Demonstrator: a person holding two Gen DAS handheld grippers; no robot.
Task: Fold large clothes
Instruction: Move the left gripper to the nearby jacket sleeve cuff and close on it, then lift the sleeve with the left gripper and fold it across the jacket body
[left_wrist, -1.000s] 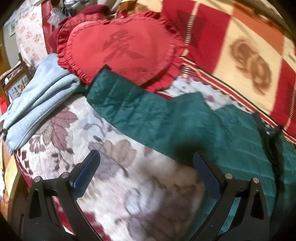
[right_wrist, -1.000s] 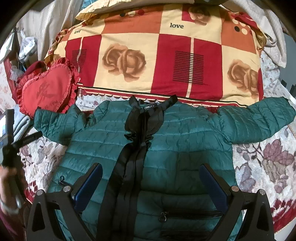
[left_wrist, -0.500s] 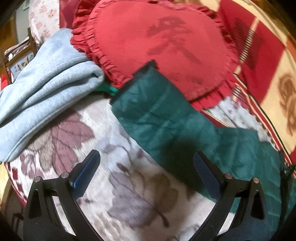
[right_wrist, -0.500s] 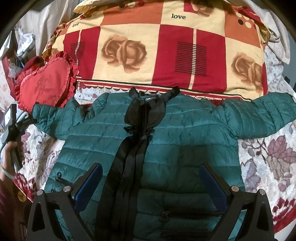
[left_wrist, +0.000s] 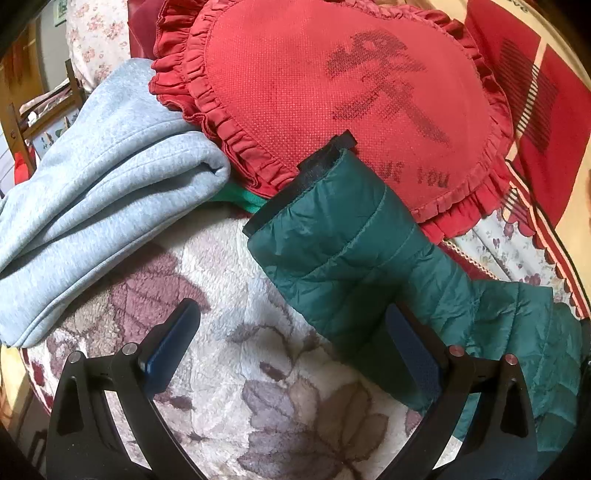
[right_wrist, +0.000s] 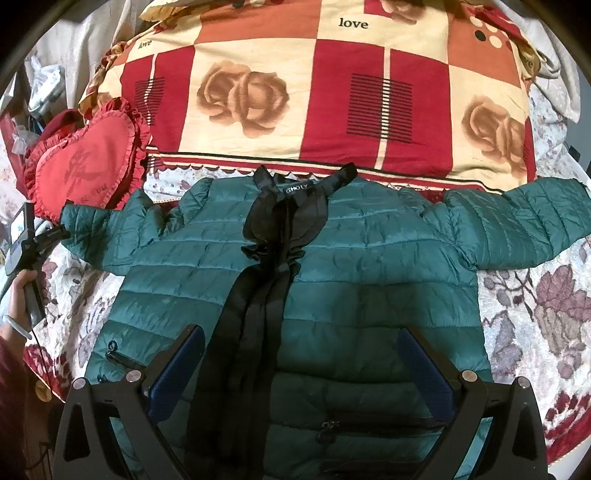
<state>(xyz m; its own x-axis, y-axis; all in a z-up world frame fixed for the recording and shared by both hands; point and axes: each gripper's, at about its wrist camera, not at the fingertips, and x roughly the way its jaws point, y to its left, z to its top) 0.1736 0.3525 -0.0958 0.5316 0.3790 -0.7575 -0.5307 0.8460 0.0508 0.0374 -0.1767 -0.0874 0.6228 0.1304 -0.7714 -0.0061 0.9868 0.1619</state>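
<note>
Green quilted jacket (right_wrist: 369, 280) spread front-up on the bed (right_wrist: 535, 325), its collar towards the checked quilt (right_wrist: 295, 92) and both sleeves out sideways. Over the last second the left claw (left_wrist: 291, 354), jaws wide apart and holding nothing, has closed in on the jacket's sleeve cuff (left_wrist: 306, 177), which lies against the heart cushion (left_wrist: 332, 92) beside folded grey fleece (left_wrist: 99, 177); a sleeve fold is probably next. The right claw (right_wrist: 303, 369), equally open and empty, hovers over the jacket's lower front, having edged slightly closer.
</note>
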